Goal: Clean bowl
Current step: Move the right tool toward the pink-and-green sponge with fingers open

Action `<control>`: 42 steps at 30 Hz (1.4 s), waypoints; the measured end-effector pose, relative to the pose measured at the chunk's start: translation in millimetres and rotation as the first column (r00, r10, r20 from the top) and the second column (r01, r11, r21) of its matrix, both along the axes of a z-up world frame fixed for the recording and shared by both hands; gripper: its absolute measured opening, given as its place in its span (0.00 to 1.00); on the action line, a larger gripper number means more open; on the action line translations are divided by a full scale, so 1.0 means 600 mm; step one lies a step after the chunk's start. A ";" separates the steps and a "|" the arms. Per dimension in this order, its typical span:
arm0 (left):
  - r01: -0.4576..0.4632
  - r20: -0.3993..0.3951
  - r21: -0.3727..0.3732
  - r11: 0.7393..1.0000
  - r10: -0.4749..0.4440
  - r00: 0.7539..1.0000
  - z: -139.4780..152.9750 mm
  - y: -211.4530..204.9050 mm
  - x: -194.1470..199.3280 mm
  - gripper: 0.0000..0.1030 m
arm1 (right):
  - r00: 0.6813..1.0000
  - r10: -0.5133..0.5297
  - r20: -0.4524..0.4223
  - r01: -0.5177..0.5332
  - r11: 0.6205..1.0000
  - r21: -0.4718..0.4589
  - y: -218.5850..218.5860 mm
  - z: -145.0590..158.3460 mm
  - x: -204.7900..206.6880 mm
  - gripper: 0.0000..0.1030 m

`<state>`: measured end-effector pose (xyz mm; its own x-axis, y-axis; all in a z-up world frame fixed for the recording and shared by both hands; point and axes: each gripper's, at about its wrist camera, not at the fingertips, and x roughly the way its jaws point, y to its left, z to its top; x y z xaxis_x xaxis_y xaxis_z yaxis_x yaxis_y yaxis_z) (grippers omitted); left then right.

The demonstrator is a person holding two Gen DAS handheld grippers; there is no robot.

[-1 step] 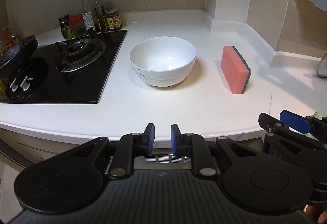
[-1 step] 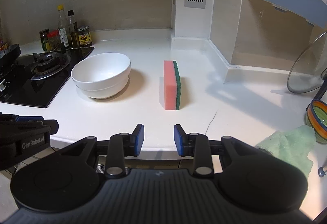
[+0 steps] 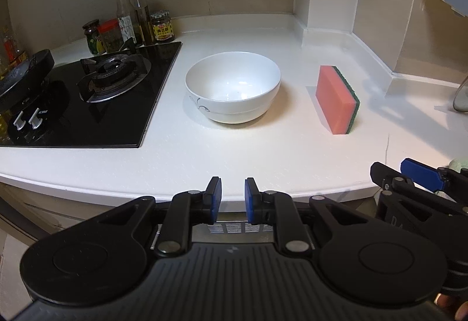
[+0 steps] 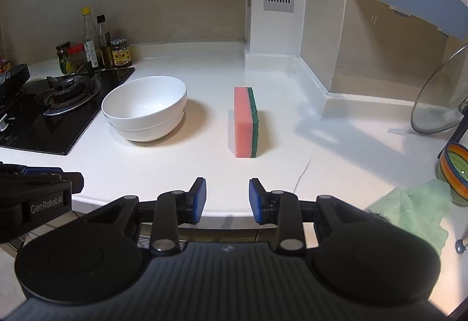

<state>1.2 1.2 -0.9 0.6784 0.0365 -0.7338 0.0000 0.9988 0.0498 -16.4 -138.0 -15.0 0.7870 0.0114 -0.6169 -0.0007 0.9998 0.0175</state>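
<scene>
A white bowl stands upright and empty on the white counter; it also shows in the right wrist view. A pink sponge with a green scouring side stands on its edge to the bowl's right, also in the right wrist view. My left gripper is open and empty at the counter's front edge, short of the bowl. My right gripper is open wider and empty, in line with the sponge and well short of it.
A black gas hob lies left of the bowl, with bottles and jars behind it. A glass lid, a striped bowl and a green cloth sit at the right. Walls close the back.
Both grippers' jaws stand a little wider apart than in the earlier frames. The bowl and the sponge have not moved.
</scene>
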 end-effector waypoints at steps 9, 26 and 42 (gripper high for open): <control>-0.013 -0.081 -0.025 1.000 0.011 0.997 -0.014 0.017 0.017 0.19 | 1.000 -0.008 0.023 0.009 0.999 -0.049 0.011 0.000 -0.002 0.27; -0.059 0.033 0.005 0.998 0.059 0.998 0.001 0.069 0.025 0.19 | 0.999 -0.028 0.019 0.029 0.995 -0.091 0.038 -0.001 0.041 0.27; 0.004 0.011 -0.049 0.999 -0.003 1.000 -0.014 0.148 0.093 0.12 | 0.990 -0.131 0.056 0.137 0.984 -0.116 0.076 -0.007 0.086 0.27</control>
